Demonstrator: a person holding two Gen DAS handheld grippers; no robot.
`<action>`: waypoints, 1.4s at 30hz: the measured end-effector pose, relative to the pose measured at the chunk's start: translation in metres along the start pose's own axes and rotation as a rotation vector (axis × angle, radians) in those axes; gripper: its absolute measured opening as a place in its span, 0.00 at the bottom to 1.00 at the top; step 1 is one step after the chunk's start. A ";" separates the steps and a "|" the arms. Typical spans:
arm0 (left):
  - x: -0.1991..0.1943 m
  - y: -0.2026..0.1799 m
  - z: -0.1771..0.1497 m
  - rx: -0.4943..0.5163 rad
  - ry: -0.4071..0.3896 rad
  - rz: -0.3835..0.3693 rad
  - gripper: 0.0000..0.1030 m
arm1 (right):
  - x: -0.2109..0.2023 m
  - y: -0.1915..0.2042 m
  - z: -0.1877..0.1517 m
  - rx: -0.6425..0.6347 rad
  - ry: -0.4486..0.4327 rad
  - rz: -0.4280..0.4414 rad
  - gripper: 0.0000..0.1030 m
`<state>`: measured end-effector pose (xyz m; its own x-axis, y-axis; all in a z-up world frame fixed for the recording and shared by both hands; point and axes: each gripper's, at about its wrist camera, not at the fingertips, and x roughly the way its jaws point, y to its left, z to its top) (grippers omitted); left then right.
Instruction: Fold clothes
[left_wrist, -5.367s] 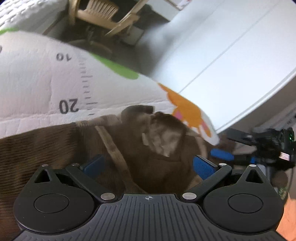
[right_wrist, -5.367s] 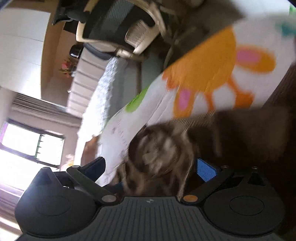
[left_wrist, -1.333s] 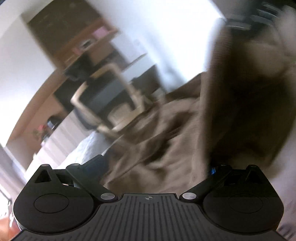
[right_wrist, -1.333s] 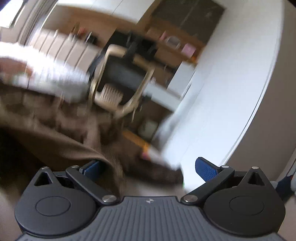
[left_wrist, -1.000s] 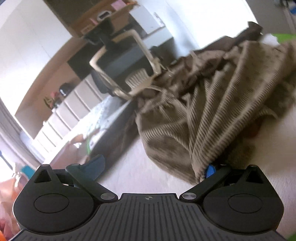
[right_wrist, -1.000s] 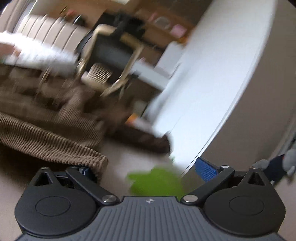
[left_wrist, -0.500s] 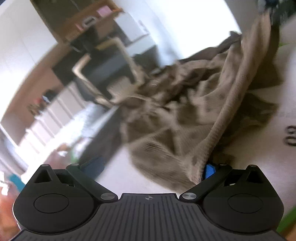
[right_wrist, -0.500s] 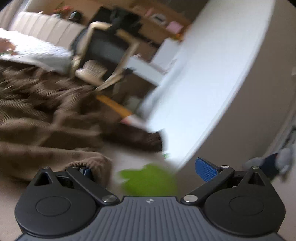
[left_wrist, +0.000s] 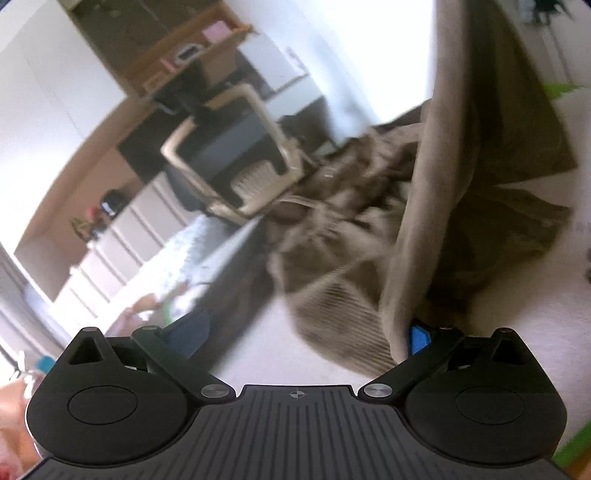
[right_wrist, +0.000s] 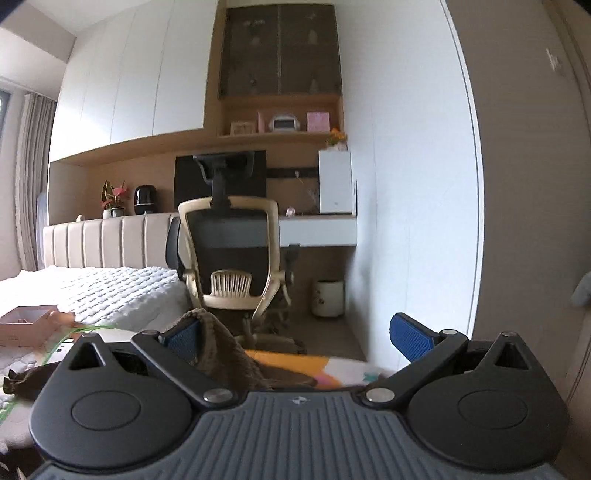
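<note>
A brown ribbed garment (left_wrist: 369, 236) lies bunched on the pale play mat (left_wrist: 258, 332) in the left wrist view, with a taut band rising to the top right. My left gripper (left_wrist: 306, 334) has its jaws wide apart; the cloth hangs over the right blue pad (left_wrist: 419, 338). In the right wrist view my right gripper (right_wrist: 295, 334) is also wide apart, and a fold of the same brown cloth (right_wrist: 221, 350) is draped over its left blue pad (right_wrist: 183, 338), lifted off the mat.
An office chair (right_wrist: 231, 254) stands ahead by a desk (right_wrist: 317, 225). A bed with a white quilt (right_wrist: 110, 291) is to the left, a white wardrobe wall (right_wrist: 417, 184) to the right. The mat's orange print (right_wrist: 288, 358) shows below.
Both grippers swung upward with cloth hooked on one pad each; the right wrist view levelled out to face the chair and desk. The garment stretched up between them.
</note>
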<state>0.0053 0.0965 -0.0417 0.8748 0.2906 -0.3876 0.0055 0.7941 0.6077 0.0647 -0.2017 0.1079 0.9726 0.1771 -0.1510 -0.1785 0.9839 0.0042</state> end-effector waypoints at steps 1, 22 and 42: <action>0.000 0.006 0.001 0.000 -0.005 0.020 1.00 | -0.001 0.002 0.000 -0.022 -0.002 -0.012 1.00; -0.056 0.026 -0.018 0.259 0.080 -0.173 1.00 | -0.051 -0.047 -0.102 -0.303 0.452 0.195 1.00; 0.109 0.058 0.084 -0.521 0.126 -0.680 1.00 | 0.283 0.004 -0.052 0.426 0.693 0.496 1.00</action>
<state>0.1414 0.1294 0.0094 0.7016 -0.3039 -0.6445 0.2587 0.9514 -0.1669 0.3311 -0.1494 0.0136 0.4711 0.6584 -0.5870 -0.3448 0.7500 0.5645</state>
